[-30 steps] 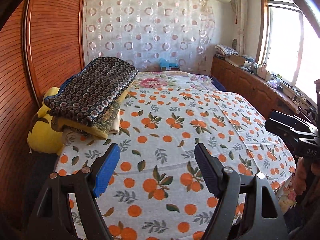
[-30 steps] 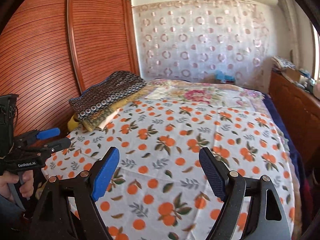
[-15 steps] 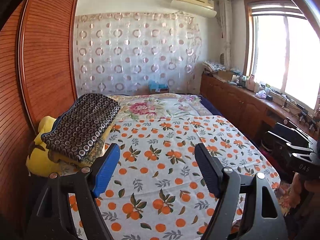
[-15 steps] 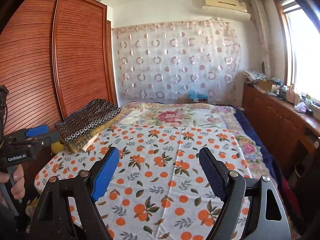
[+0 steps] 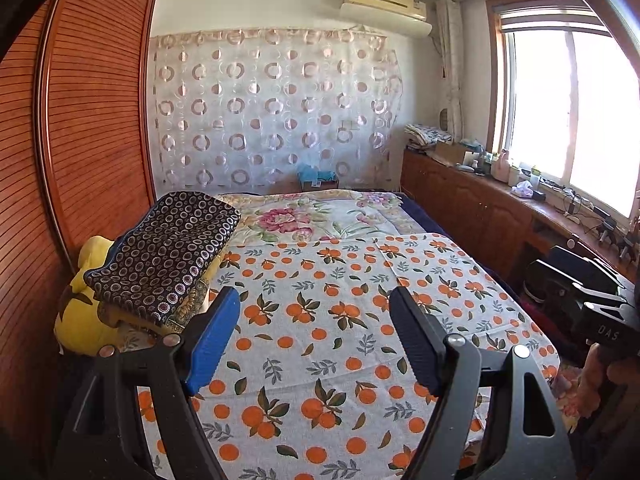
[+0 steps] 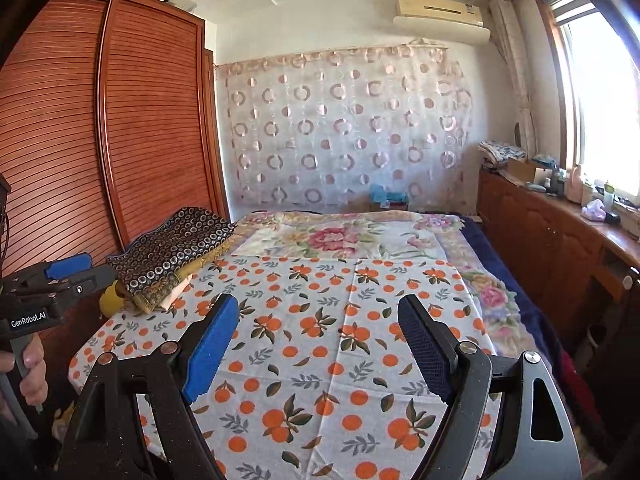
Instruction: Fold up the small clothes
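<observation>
On the far left stands a tall brown wardrobe (image 5: pixel 92 128) with ribbed doors. Just beside it, on the left edge of the bed (image 5: pixel 452 280), lies a stack of folded clothes (image 5: pixel 168 256). The top one is dark with little rings on it, and a yellow pillow (image 5: pixel 80 320) sits under the stack, touching the wardrobe side. A white sheet with oranges (image 5: pixel 320 320) covers the near part of the bed, and a sheet with pink flowers (image 5: pixel 304 216) covers the far part. The left gripper (image 5: pixel 316 336) hangs over the orange sheet with its fingers wide, and nothing is between them. The right gripper (image 6: pixel 320 344) also hangs over the orange sheet with its fingers wide and empty. From the right gripper's camera, a hand (image 6: pixel 32 372) shows at the left edge, holding the other gripper's handle. Behind the bed hangs a curtain with circles (image 5: pixel 272 112). On the right runs a long wooden counter (image 5: pixel 500 208) with bottles and small things on it, under a bright window (image 5: pixel 568 112).
</observation>
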Action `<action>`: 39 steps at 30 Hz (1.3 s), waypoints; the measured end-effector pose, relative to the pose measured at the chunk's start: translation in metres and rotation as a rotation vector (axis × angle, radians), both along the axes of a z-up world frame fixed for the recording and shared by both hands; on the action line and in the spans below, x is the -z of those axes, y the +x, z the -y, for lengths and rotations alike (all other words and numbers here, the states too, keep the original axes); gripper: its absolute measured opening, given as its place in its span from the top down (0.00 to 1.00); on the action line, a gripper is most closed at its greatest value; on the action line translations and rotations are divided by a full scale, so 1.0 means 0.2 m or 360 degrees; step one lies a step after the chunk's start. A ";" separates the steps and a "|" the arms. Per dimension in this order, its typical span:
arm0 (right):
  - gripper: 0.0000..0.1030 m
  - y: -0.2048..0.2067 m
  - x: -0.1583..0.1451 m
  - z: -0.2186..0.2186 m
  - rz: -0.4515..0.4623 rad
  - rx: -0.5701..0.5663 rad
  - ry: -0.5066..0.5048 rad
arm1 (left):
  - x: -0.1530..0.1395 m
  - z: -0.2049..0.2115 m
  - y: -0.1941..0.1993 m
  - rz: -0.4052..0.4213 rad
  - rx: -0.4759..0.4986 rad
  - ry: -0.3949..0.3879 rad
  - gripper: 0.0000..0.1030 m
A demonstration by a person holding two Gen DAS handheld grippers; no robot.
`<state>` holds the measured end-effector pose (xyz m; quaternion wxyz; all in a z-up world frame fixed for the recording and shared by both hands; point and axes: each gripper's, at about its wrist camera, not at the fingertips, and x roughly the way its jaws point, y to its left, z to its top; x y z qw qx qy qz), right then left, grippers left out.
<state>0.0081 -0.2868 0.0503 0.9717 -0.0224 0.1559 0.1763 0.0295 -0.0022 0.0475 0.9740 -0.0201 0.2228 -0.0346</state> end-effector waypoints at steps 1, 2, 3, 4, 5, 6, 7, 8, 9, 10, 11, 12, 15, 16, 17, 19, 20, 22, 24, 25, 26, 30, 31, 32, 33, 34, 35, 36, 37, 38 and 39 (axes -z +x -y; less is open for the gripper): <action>0.19 0.01 0.00 0.01 0.0000 0.0000 -0.0001 | 0.00 0.00 0.00 0.0000 -0.0002 0.0002 0.25; 0.19 0.01 0.00 0.01 0.0001 0.0000 -0.0003 | 0.00 0.00 0.00 0.0000 0.0000 0.0001 0.25; 0.19 0.01 0.00 0.01 0.0003 0.0005 -0.0004 | 0.00 0.00 0.00 0.0000 0.0001 -0.0001 0.25; 0.19 0.02 0.00 0.02 0.0004 0.0004 -0.0004 | 0.00 0.00 0.00 0.0001 0.0001 -0.0001 0.25; 0.19 0.02 0.00 0.02 0.0004 0.0003 -0.0004 | 0.00 0.00 0.00 0.0003 -0.0002 0.0002 0.25; 0.19 0.02 0.00 0.02 0.0005 0.0005 -0.0004 | 0.00 0.00 0.00 0.0006 -0.0005 0.0006 0.25; 0.19 0.02 -0.01 0.02 0.0006 0.0007 -0.0005 | 0.00 0.00 -0.01 0.0008 -0.0005 0.0008 0.25; 0.19 0.03 -0.01 0.02 0.0007 0.0009 -0.0008 | 0.00 0.00 -0.01 0.0007 -0.0002 0.0005 0.25; 0.19 0.03 -0.01 0.03 0.0009 0.0009 -0.0008 | 0.01 -0.01 -0.01 0.0006 -0.0002 0.0004 0.25; 0.19 0.02 -0.01 0.04 0.0012 0.0005 -0.0008 | 0.01 -0.01 -0.01 0.0006 -0.0003 0.0005 0.25; 0.19 0.03 -0.01 0.04 0.0012 0.0001 -0.0007 | 0.01 -0.01 -0.02 0.0005 -0.0003 0.0007 0.25; 0.19 0.03 -0.01 0.04 0.0012 -0.0001 -0.0006 | 0.01 -0.01 -0.01 0.0004 0.0001 0.0004 0.25; 0.19 0.03 -0.01 0.05 0.0015 -0.0006 -0.0004 | 0.01 -0.01 -0.02 0.0005 0.0001 0.0007 0.25; 0.19 0.03 -0.01 0.05 0.0016 -0.0007 -0.0003 | 0.02 -0.01 -0.02 0.0005 0.0002 0.0007 0.25; 0.19 0.03 -0.01 0.06 0.0017 -0.0009 -0.0002 | 0.02 -0.01 -0.02 0.0006 0.0002 0.0009 0.25; 0.19 0.03 -0.01 0.06 0.0019 -0.0009 -0.0002 | 0.02 -0.01 -0.02 0.0007 0.0000 0.0008 0.25; 0.19 0.03 -0.01 0.06 0.0020 -0.0010 -0.0001 | 0.02 -0.01 -0.02 0.0009 0.0001 0.0006 0.25; 0.19 0.04 -0.01 0.07 0.0021 -0.0011 0.0000 | 0.02 -0.01 -0.02 0.0008 -0.0001 0.0008 0.25; 0.19 0.04 -0.01 0.07 0.0024 -0.0008 0.0000 | 0.01 -0.01 -0.02 0.0010 -0.0003 0.0009 0.25; 0.19 0.04 -0.01 0.07 0.0025 -0.0010 0.0001 | 0.01 0.00 -0.03 0.0011 -0.0003 0.0008 0.25; 0.19 0.04 -0.01 0.07 0.0025 -0.0009 0.0000 | 0.01 0.00 -0.03 0.0011 -0.0004 0.0009 0.25; 0.19 0.04 -0.01 0.08 0.0033 -0.0011 0.0000 | 0.01 -0.01 -0.03 0.0011 -0.0002 0.0012 0.25; 0.19 0.04 -0.01 0.08 0.0034 -0.0010 0.0000 | 0.01 0.00 -0.03 0.0012 -0.0004 0.0011 0.25; 0.19 0.04 -0.01 0.08 0.0034 -0.0012 0.0000 | 0.01 0.00 -0.03 0.0013 -0.0004 0.0012 0.25; 0.19 0.04 -0.01 0.08 0.0035 -0.0012 0.0001 | 0.01 0.00 -0.03 0.0012 -0.0004 0.0011 0.25; 0.19 0.04 -0.01 0.09 0.0036 -0.0014 0.0000 | 0.01 0.00 -0.03 0.0013 -0.0004 0.0011 0.25; 0.19 0.04 -0.01 0.09 0.0037 -0.0015 0.0001 | 0.01 -0.01 -0.03 0.0014 -0.0005 0.0012 0.25; 0.19 0.04 -0.01 0.09 0.0039 -0.0015 0.0001 | 0.01 0.00 -0.03 0.0013 -0.0005 0.0011 0.25; 0.19 0.04 0.00 0.09 0.0040 -0.0014 0.0001 | 0.01 0.00 -0.03 0.0014 -0.0004 0.0012 0.25; 0.19 0.04 0.00 0.09 0.0040 -0.0016 0.0001 | 0.01 -0.01 -0.03 0.0014 -0.0004 0.0013 0.25; 0.19 0.04 0.00 0.09 0.0041 -0.0014 0.0001 | 0.00 0.00 -0.03 0.0016 -0.0006 0.0013 0.25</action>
